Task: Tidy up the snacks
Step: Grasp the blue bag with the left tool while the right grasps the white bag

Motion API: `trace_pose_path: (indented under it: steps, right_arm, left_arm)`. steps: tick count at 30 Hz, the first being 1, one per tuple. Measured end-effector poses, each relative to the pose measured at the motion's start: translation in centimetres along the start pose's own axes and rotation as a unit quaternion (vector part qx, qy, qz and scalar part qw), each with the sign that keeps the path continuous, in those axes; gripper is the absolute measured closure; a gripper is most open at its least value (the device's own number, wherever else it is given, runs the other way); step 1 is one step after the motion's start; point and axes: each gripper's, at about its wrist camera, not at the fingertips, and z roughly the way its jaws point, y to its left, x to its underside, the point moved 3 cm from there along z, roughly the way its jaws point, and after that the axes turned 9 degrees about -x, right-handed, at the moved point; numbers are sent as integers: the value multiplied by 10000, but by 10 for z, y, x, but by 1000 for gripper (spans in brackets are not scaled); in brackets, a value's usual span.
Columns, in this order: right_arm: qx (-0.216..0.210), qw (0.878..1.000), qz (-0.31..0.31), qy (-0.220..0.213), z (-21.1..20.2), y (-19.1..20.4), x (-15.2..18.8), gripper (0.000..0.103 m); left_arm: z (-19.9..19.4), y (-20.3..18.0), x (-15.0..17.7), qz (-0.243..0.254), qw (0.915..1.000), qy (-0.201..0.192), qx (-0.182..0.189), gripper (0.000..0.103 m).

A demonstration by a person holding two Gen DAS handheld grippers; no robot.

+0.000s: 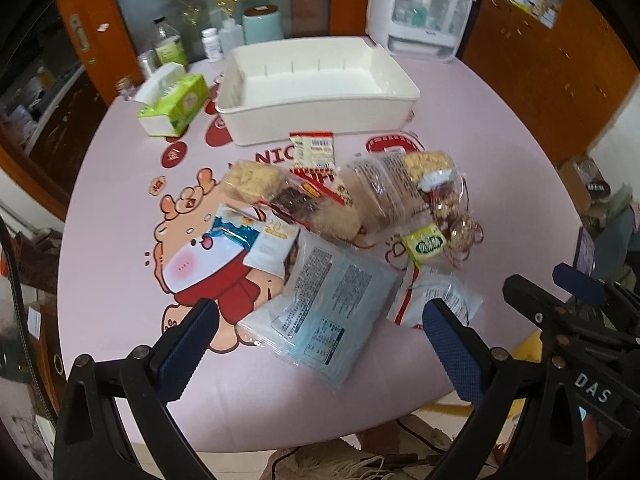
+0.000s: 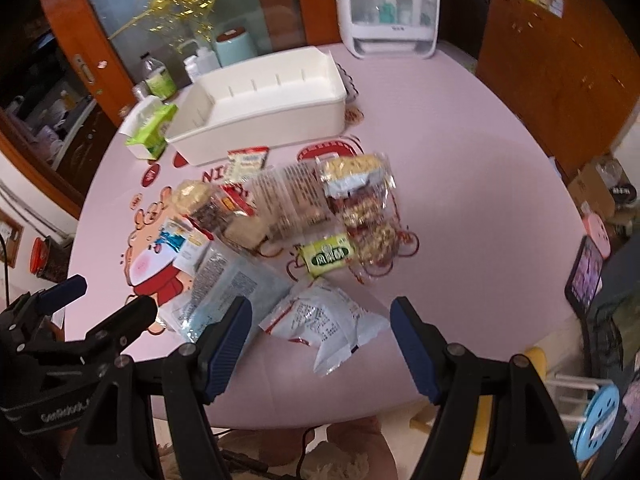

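Holding both tools above the near edge of the pink desk (image 1: 120, 280), I had my left gripper (image 1: 320, 332) spread wide with nothing between its blue pads, poised over a pale blue packet (image 1: 320, 312) printed with text panels. My right gripper (image 2: 320, 332) was just as wide open and empty, straddling a white crinkled packet (image 2: 324, 320) with red trim that lay just beside the blue one. Past those sat a small green packet (image 1: 426, 244) and, to the left, a blue-and-white sachet (image 1: 240, 232) overlapping a white sachet (image 1: 272, 248). Behind them the snacks were piled touching one another: a clear bag of puffed rice cake (image 1: 280, 196), a clear pack of wafers (image 1: 384, 192) and a clear bag of mixed nut pieces (image 1: 444, 196). A small red-edged packet (image 1: 312, 150) lay just in front of the white bin (image 1: 320, 116), which held none of the snacks. A green tissue box (image 1: 176, 104) stood left of the bin, and a white dispenser cabinet (image 1: 420, 8) stood at the far edge.
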Motion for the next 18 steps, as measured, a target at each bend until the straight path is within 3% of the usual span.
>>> trace_pose_path:
  steps: [9,12,18]
  right_arm:
    - [55,9985,379,395,50,-16,16,30]
    - [-242,9952,665,680,75,-28,26,31]
    - [-646,9843,1429,807,105,-57,41,31]
  left_arm:
    - [50,0,8,764,9957,443,264,2]
    - [74,-1,13,887,9929,659,447,2]
    - [115,-11,27,852,9867,1123,811,2]
